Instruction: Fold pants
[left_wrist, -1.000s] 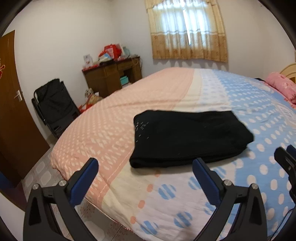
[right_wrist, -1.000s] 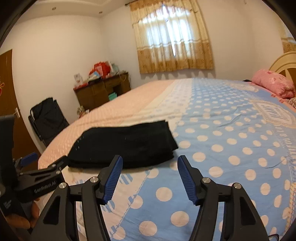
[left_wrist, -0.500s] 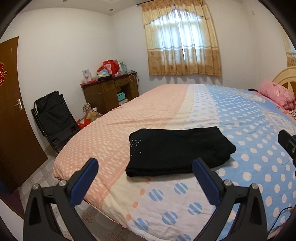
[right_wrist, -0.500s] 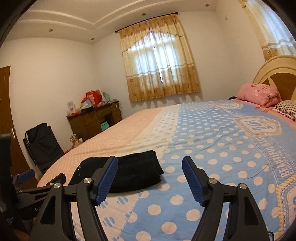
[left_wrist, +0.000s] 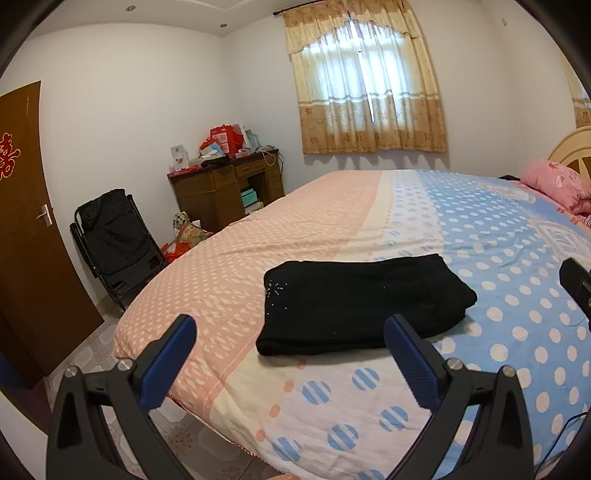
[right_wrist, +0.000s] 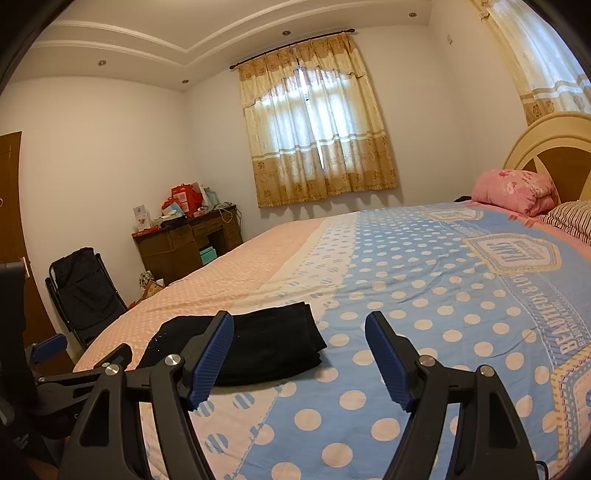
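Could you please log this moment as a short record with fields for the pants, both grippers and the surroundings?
pants: black pants, folded into a flat rectangle, lying on the bed near its foot edge
left gripper: left gripper, open, empty, clear of the pants
right gripper: right gripper, open, empty, clear of the pants
surroundings: pink pillow at the headboard; wooden desk beside a curtained window

The folded black cloth pants (left_wrist: 354, 302) lie on the dotted pink-and-blue bed (left_wrist: 498, 229) near its foot edge, with the brown wooden table (left_wrist: 221, 192) at 10 o'clock behind and the pink pillow (left_wrist: 557, 182) at 2 o'clock.
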